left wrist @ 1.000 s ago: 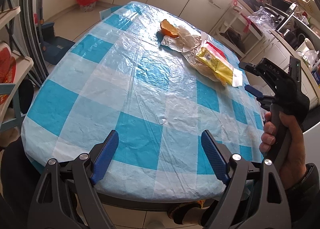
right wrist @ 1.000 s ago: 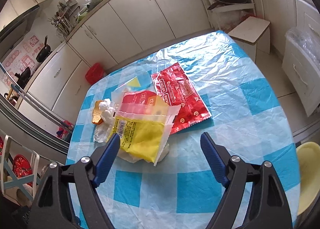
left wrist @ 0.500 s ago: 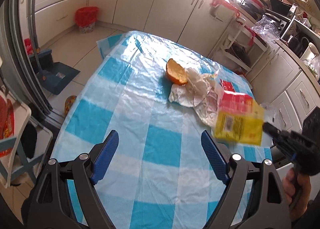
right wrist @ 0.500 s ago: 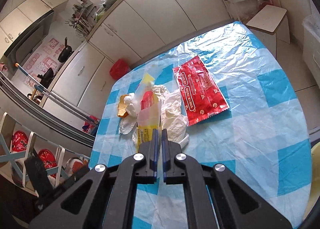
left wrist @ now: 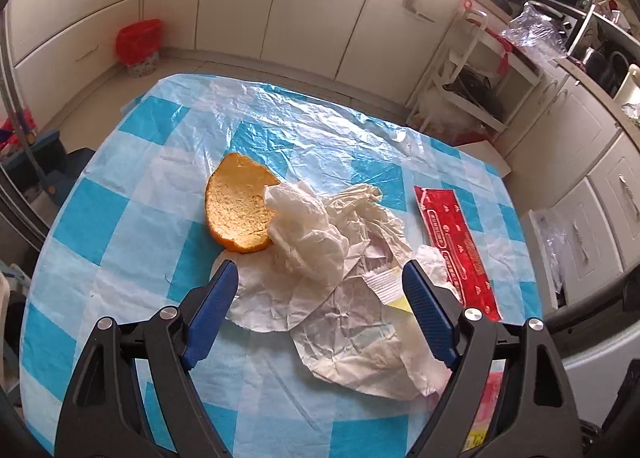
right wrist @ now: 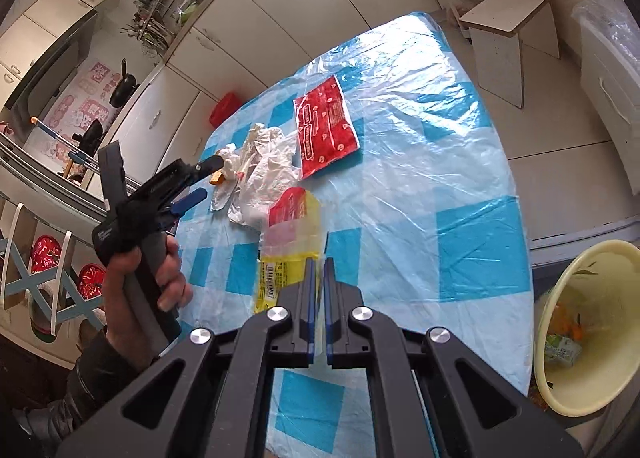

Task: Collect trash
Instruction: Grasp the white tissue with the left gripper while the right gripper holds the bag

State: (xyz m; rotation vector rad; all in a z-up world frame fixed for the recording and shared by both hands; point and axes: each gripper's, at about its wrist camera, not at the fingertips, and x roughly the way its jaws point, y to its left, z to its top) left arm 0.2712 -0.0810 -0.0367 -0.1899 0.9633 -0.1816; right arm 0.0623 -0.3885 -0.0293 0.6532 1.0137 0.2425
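The yellow packet [right wrist: 289, 254] hangs pinched in the right gripper [right wrist: 319, 270] above the counter's [right wrist: 460, 185] near edge; the bin [right wrist: 592, 334] sits lower right. The left gripper [left wrist: 320, 298], spread wide, hovers nearest the crumpled paper [left wrist: 320, 242] and peel [left wrist: 236, 205].

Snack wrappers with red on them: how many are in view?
2. A flat red wrapper lies on the table beyond the crumpled paper; a yellow-and-red wrapper is pinched in the right tool. Others may hide under the paper.
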